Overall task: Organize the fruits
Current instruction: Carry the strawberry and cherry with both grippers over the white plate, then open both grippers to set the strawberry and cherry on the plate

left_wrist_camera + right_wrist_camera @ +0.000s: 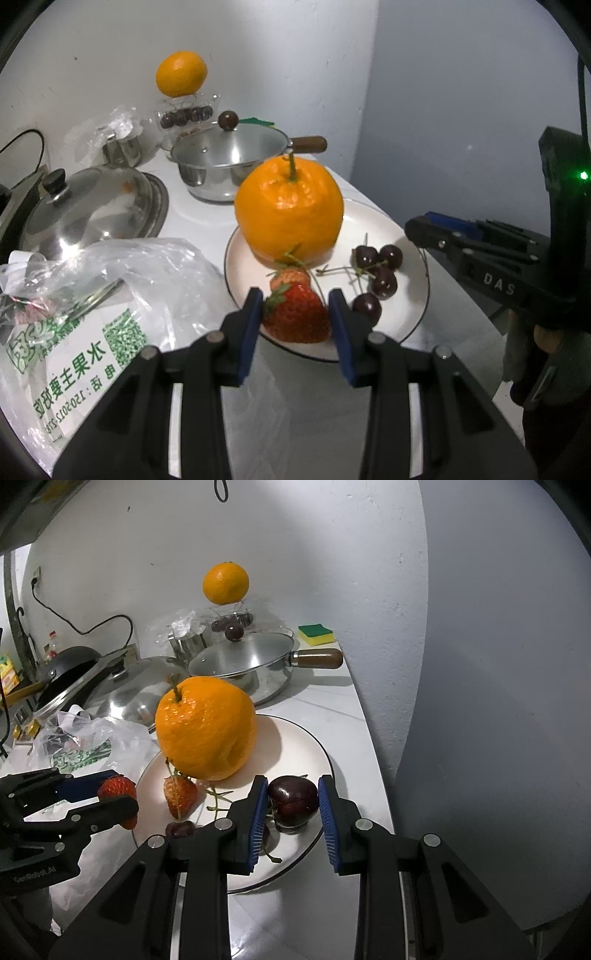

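The left gripper (295,310) is clamping a strawberry (297,314) at the plate's (413,317) near rim. The right gripper (291,801) is gripping a dark cherry (293,799) over the same plate, just beside the big orange (205,727) sitting on it.

You face a plain white wall (295,554) filling the upper frame; a white counter (332,701) runs below it, and a shadowed wall (461,92) stands at right.
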Demonstrator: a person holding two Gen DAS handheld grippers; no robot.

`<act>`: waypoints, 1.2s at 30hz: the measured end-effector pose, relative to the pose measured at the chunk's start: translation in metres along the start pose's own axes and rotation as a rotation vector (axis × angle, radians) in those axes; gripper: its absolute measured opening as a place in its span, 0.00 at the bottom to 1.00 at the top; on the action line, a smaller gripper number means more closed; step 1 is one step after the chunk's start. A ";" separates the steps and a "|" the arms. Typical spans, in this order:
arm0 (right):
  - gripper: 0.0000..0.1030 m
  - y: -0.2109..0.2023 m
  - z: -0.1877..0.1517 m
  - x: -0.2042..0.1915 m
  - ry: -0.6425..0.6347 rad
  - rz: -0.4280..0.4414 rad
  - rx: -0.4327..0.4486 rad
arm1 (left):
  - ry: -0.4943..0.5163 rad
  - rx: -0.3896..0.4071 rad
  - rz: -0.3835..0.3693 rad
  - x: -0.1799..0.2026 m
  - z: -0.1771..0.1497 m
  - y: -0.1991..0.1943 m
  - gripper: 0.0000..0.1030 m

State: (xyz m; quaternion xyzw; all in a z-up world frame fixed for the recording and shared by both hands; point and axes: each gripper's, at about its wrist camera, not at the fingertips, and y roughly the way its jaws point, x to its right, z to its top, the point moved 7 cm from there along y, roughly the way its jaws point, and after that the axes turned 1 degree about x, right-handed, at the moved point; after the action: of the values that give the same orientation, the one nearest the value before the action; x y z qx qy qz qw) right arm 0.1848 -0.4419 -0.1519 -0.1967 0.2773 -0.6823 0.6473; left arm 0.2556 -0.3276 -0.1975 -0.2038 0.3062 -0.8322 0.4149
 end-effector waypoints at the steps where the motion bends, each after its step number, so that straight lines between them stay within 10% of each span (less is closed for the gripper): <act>1: 0.29 0.001 0.000 0.000 0.000 -0.001 0.000 | -0.002 -0.002 0.000 -0.001 0.000 0.002 0.37; 36: 0.30 0.035 0.008 -0.002 0.005 -0.019 -0.047 | -0.014 0.017 0.006 -0.011 0.008 0.002 0.50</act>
State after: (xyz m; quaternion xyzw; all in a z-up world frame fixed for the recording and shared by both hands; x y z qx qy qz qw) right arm 0.2170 -0.4410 -0.1679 -0.2124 0.2931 -0.6821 0.6354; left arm 0.2677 -0.3223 -0.1941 -0.2054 0.2967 -0.8321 0.4212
